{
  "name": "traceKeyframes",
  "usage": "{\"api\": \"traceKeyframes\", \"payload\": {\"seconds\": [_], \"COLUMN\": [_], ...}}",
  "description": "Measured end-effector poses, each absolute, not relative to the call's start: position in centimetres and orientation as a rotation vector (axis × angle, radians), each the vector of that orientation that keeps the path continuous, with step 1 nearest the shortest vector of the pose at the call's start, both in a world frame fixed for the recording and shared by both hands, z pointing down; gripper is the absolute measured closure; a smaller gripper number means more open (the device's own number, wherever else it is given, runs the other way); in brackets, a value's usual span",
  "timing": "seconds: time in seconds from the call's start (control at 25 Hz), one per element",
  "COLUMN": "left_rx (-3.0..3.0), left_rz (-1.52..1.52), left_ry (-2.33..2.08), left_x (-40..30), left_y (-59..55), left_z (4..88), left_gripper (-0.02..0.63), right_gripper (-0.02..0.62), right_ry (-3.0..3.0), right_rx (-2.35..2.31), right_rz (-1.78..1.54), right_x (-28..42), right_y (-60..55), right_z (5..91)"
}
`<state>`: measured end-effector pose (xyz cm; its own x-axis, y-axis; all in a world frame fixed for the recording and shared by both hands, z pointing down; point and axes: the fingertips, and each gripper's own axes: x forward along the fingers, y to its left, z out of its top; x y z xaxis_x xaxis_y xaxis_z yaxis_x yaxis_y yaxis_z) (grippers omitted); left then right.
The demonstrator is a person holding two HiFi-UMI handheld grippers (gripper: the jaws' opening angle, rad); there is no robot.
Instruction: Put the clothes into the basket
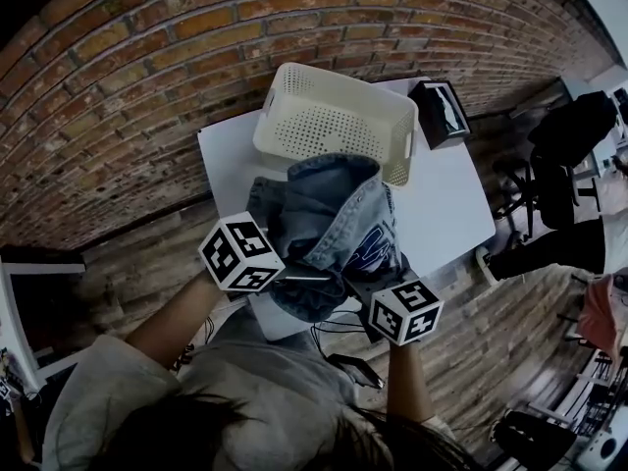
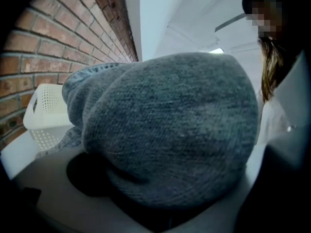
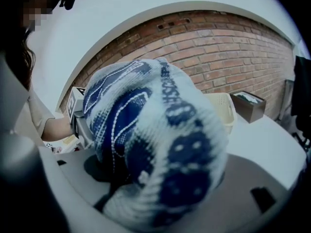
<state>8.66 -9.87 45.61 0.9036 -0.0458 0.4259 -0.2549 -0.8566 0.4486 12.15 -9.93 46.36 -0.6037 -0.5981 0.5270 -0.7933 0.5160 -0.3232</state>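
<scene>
Left hand-held gripper (image 1: 294,273), right hand-held gripper (image 1: 371,287) both clamping denim clothes (image 1: 329,214), bundle's length pointing toward basket (image 1: 334,116)

The basket (image 1: 334,116) stands on the surface (image 1: 451,214), toward its far edge, with the wall (image 1: 147,86) behind it. A box (image 1: 440,113) sits just right of the basket on the same surface. The clothes (image 1: 329,229) are bunched in front of the basket, over the near part of the surface. The 2 grippers are nearer than the basket: the left gripper (image 1: 294,273) at the bundle's left, the right gripper (image 1: 371,281) at its right, fingers buried in cloth. A chair (image 1: 545,199) stands well right of the basket, off the surface.
</scene>
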Motion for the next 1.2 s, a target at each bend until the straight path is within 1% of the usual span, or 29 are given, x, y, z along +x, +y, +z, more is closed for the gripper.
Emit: {"api": "traceKeyframes", "payload": {"seconds": [0.24,0.64,1.2], "left_rx": [2.666,2.801,2.865], "left_rz": [0.535,0.482,0.434], "left_ry": [-0.254,-0.329,-0.382], "left_x": [8.6,8.5,8.9], "left_y": [-10.1,-11.7,-17.4], "left_z": [40.3,34.9,32.3], "left_gripper": [0.071,0.070,0.071], "right_gripper": [0.247,0.247,0.247], "right_ry": [-2.461,-2.516,-2.535], "right_rx": [1.193,1.217,1.234], "right_rz": [0.637,0.446,0.331], "right_x": [12.1,12.1,12.5], "right_y": [-10.3,-12.0,-17.9], "right_z": [41.0,35.5,32.8]}}
